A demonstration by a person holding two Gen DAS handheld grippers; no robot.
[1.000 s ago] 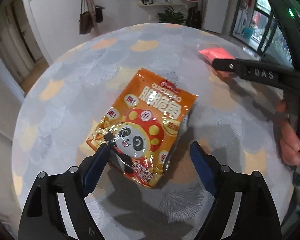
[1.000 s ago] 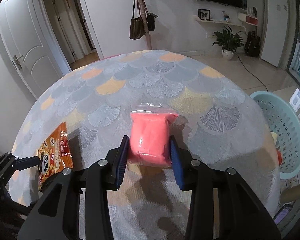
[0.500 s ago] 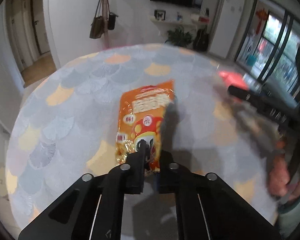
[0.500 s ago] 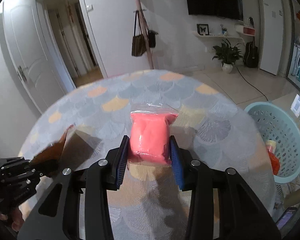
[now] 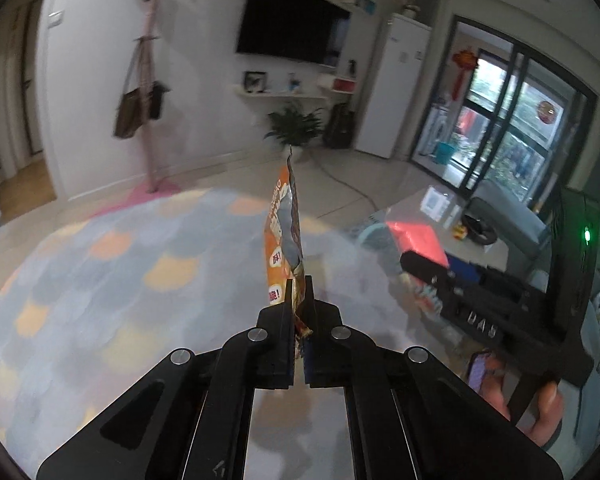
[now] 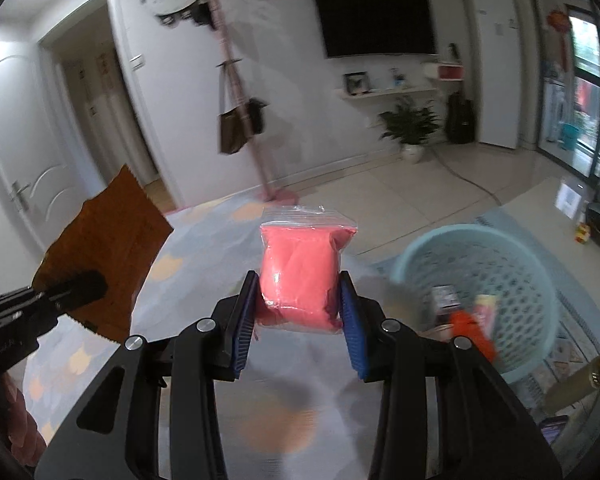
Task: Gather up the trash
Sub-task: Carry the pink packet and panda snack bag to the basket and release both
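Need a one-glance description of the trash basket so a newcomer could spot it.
Start at the round table with the scale-pattern cloth, then look to the floor just past its right edge. The basket stands there: a round, pale teal plastic tub with lattice-holed walls and a few bits of trash already inside. Nothing else nearby is teal and perforated; the pink bag in the right gripper is solid and held above the table.

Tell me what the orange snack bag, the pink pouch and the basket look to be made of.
Orange snack bag: thin printed foil-plastic film, likely; silvery inside, serrated edge.
Pink pouch: clear glossy zip bag with a press-seal strip; the soft pink filling can't be identified.
Basket: pale teal moulded plastic, apparently, with perforated walls.
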